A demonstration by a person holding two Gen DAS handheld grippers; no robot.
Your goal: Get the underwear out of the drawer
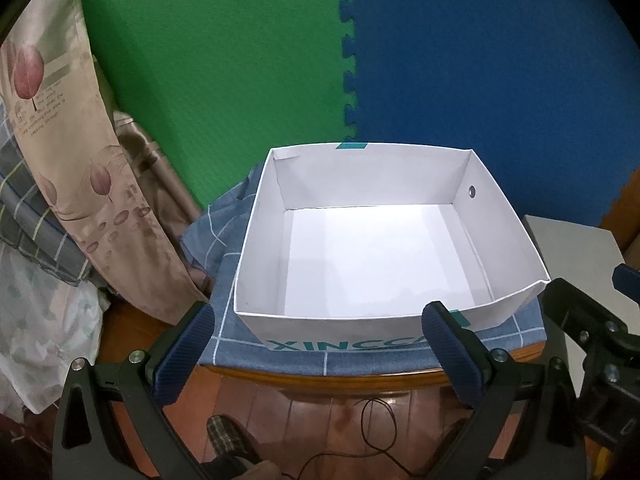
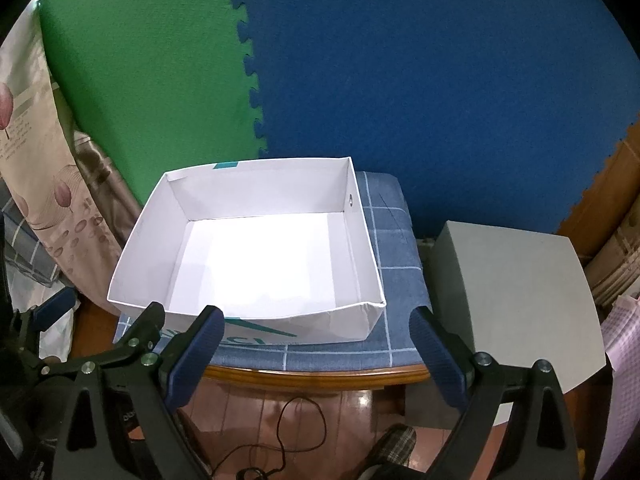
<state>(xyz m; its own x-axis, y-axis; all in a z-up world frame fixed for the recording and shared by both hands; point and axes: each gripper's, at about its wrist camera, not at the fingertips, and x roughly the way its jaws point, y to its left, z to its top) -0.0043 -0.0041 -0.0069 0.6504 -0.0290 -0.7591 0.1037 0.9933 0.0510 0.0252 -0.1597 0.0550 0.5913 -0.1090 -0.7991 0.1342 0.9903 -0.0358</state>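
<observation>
Left wrist cam: mounted behind left gripper [image 1: 318,354], looks fwd and down along its fingers. Fisheye, strong edge bending. White box [image 1: 256,236] sits centre frame, near lens, front wall just past the fingertips. Right gripper's body shows at lower right of frame.

Right wrist cam: same mounting behind right gripper [image 2: 316,350], same fwd-down facing, set further to the right: white box [image 2: 360,240] falls left of centre, grey box [image 2: 516,292] at right of frame. Left gripper's body shows at lower left.

Shared: white box, blue checked cloth [image 1: 352,360] [image 2: 396,264], green/blue foam wall, floor cable.
</observation>
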